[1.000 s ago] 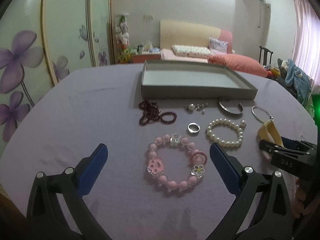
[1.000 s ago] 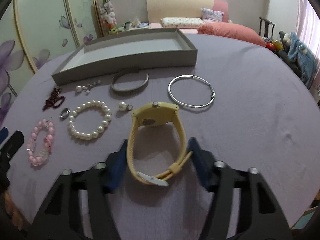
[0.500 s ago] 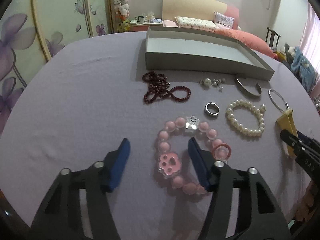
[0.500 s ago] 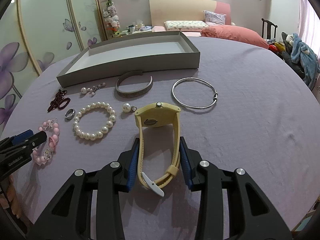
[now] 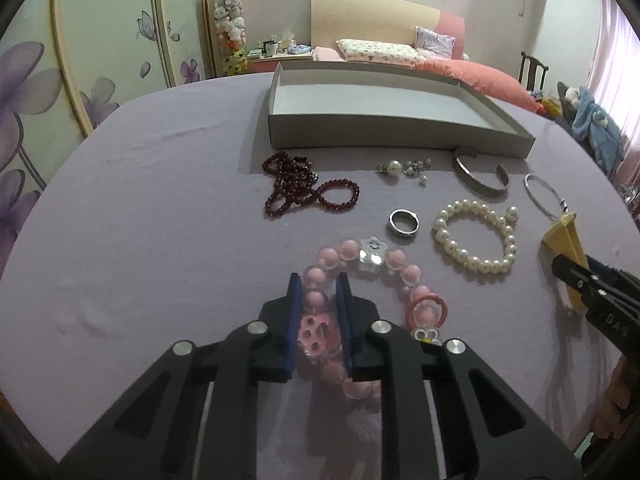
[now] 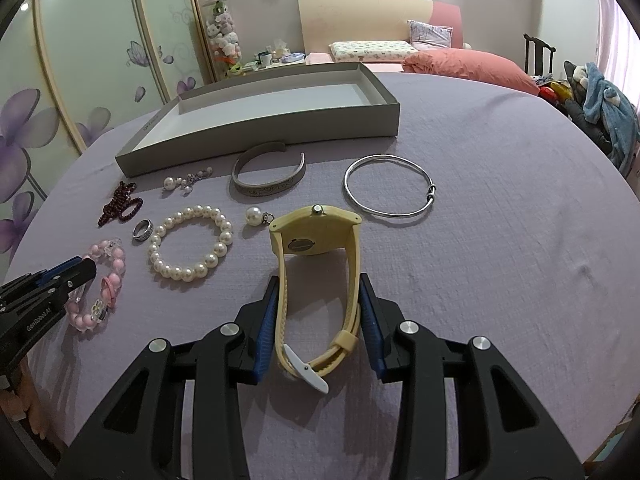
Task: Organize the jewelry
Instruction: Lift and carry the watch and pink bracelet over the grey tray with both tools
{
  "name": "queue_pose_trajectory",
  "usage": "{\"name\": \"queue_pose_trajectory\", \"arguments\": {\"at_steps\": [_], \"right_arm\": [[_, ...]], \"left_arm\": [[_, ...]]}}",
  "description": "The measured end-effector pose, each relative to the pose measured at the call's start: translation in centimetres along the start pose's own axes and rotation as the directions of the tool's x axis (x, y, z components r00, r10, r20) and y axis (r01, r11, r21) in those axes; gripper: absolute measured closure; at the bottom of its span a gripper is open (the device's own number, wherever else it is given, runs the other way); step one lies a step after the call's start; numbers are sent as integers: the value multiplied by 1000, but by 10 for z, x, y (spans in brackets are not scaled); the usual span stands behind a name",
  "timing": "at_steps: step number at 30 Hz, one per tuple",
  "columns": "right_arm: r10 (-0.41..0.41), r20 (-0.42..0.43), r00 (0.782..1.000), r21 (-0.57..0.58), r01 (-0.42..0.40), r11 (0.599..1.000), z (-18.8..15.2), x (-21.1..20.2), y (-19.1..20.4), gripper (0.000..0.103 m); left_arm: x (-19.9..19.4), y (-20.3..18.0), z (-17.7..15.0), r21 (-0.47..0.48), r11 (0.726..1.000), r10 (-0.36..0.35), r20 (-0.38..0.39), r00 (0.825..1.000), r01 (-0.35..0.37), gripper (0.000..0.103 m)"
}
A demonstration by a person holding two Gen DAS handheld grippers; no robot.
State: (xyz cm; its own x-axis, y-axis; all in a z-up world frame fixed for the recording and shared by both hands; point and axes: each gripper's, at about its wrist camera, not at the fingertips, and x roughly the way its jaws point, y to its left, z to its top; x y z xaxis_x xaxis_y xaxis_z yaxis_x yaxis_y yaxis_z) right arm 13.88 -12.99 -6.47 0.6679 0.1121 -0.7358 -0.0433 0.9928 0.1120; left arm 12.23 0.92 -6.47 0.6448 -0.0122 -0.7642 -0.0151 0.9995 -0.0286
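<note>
My left gripper [image 5: 318,292] is shut on the left side of a pink bead bracelet [image 5: 396,264] that lies on the purple tablecloth; it also shows in the right wrist view [image 6: 106,280]. My right gripper [image 6: 318,296] is shut on the strap of a yellow watch [image 6: 316,236], which stands on its edge on the cloth; the watch also shows in the left wrist view [image 5: 566,240]. An empty grey tray [image 6: 280,136] sits at the far side of the table.
Between the grippers and the tray lie a pearl bracelet [image 6: 190,244], a silver ring [image 6: 143,230], dark red beads [image 6: 120,206], pearl earrings [image 6: 186,180], a single pearl [image 6: 255,216], a grey cuff [image 6: 268,174] and a thin silver bangle [image 6: 388,190].
My left gripper moved forward over the pink bracelet and closed on its left side. My right gripper closed from wide open onto the watch strap.
</note>
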Motion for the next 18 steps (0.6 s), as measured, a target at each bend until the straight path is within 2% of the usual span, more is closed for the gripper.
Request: {"name": "queue_pose_trajectory", "arguments": {"at_steps": [13, 18], "right_arm": [[12, 16, 1000, 4, -12, 1000, 1, -2, -3, 65], [19, 32, 999, 3, -19, 1000, 2, -6, -2, 65]], "left_arm": [[-20, -1, 3, 6, 999, -54, 85, 995, 54, 90], [-46, -1, 7, 7, 994, -106, 185, 977, 106, 90]]}}
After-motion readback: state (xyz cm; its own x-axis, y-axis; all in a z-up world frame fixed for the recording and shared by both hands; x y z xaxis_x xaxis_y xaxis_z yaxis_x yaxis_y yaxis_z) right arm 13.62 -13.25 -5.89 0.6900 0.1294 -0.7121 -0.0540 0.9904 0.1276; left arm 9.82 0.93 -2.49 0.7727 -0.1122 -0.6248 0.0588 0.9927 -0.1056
